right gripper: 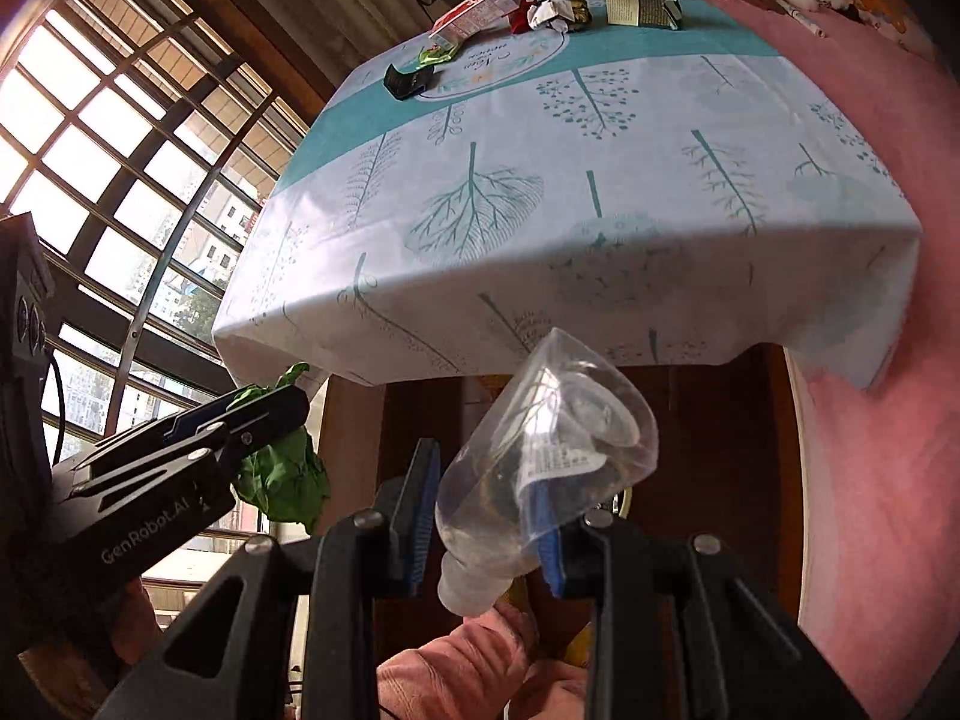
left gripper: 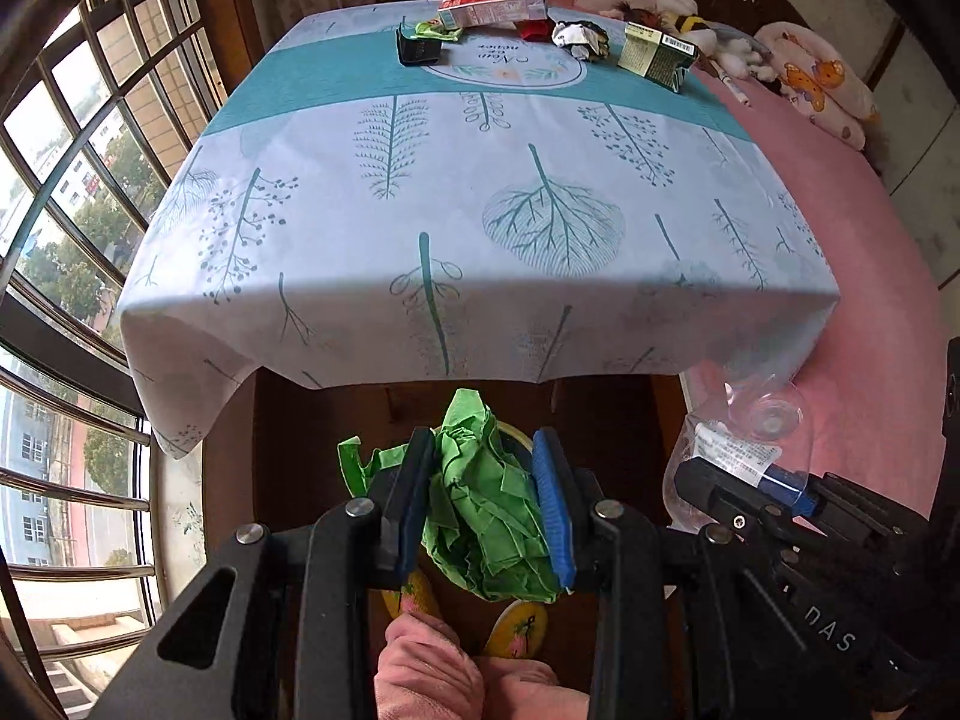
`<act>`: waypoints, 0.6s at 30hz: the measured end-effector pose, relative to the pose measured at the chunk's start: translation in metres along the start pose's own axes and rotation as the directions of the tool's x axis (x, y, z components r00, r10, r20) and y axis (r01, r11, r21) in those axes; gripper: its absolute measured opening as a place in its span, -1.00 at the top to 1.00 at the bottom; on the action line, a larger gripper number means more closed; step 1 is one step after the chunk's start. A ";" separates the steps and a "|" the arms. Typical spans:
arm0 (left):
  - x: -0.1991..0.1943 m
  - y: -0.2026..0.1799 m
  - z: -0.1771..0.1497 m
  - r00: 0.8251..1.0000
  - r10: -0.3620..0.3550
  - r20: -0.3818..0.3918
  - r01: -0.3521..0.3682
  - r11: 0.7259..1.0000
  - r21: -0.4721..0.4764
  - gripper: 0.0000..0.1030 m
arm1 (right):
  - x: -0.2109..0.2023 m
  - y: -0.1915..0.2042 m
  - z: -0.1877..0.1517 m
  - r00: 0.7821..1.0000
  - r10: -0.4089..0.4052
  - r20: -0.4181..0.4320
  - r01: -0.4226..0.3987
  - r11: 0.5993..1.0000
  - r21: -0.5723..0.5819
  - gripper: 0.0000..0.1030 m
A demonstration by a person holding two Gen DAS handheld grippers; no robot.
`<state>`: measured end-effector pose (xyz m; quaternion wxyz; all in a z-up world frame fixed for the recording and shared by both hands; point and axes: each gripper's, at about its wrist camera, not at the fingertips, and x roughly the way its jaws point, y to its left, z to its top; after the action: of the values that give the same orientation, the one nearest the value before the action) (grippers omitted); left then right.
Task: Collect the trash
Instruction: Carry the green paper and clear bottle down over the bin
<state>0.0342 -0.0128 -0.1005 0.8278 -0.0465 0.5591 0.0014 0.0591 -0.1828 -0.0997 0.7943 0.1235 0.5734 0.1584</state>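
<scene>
My left gripper (left gripper: 485,456) is shut on a crumpled green paper wad (left gripper: 489,516), held below the table's near edge. It also shows in the right wrist view (right gripper: 282,480). My right gripper (right gripper: 489,480) is shut on a crushed clear plastic bottle (right gripper: 540,450), also below the table edge; the bottle shows in the left wrist view (left gripper: 738,444). More trash lies at the table's far end: a red-and-white carton (left gripper: 492,7), a green box (left gripper: 657,54), crumpled wrappers (left gripper: 579,36), a small green wrapper (left gripper: 438,30) and a black item (left gripper: 418,48).
The table (left gripper: 480,210) has a blue leaf-print cloth hanging over its near edge. A pink bed (left gripper: 870,300) with plush toys (left gripper: 720,30) is to the right. Barred windows (left gripper: 72,180) are to the left. The person's knees (left gripper: 456,672) and yellow slippers (left gripper: 516,630) are below.
</scene>
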 end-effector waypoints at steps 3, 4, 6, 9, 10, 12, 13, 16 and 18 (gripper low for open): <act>0.028 -0.002 -0.021 0.999 -0.002 -0.040 0.002 1.000 0.020 0.38 | 0.018 -0.005 -0.022 1.000 -0.020 -0.020 0.020 1.000 0.017 0.43; 0.039 -0.002 -0.028 0.999 -0.005 -0.050 0.006 1.000 0.024 0.38 | 0.026 -0.008 -0.029 0.999 -0.027 -0.023 0.028 0.999 0.023 0.43; 0.064 0.000 -0.039 0.998 -0.003 -0.065 0.005 1.000 0.031 0.38 | 0.047 -0.014 -0.043 0.998 -0.043 -0.034 0.044 0.999 0.027 0.43; 0.107 0.003 -0.057 0.996 0.001 -0.089 0.003 0.999 0.043 0.38 | 0.086 -0.024 -0.060 0.996 -0.070 -0.058 0.071 0.997 0.014 0.43; 0.122 0.005 -0.063 0.995 0.003 -0.098 0.001 0.999 0.045 0.38 | 0.101 -0.029 -0.066 0.995 -0.079 -0.068 0.080 0.997 0.011 0.43; 0.154 0.009 -0.073 0.992 0.008 -0.122 -0.002 0.999 0.046 0.38 | 0.130 -0.039 -0.076 0.992 -0.089 -0.089 0.091 0.996 0.013 0.43; 0.170 0.012 -0.078 0.991 0.006 -0.136 -0.001 0.999 0.042 0.38 | 0.144 -0.044 -0.080 0.991 -0.095 -0.096 0.097 0.995 0.015 0.43; 0.217 0.021 -0.092 0.984 0.001 -0.177 0.004 1.000 0.031 0.38 | 0.186 -0.060 -0.091 0.989 -0.106 -0.107 0.109 0.994 0.025 0.43; 0.244 0.026 -0.100 0.982 0.005 -0.189 0.001 1.000 0.030 0.38 | 0.211 -0.070 -0.098 0.988 -0.106 -0.114 0.111 0.993 0.036 0.43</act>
<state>0.0317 -0.0068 -0.3659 0.7714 -0.0333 0.6354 -0.0105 0.0351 -0.1628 -0.3411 0.7656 0.0999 0.6260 0.1094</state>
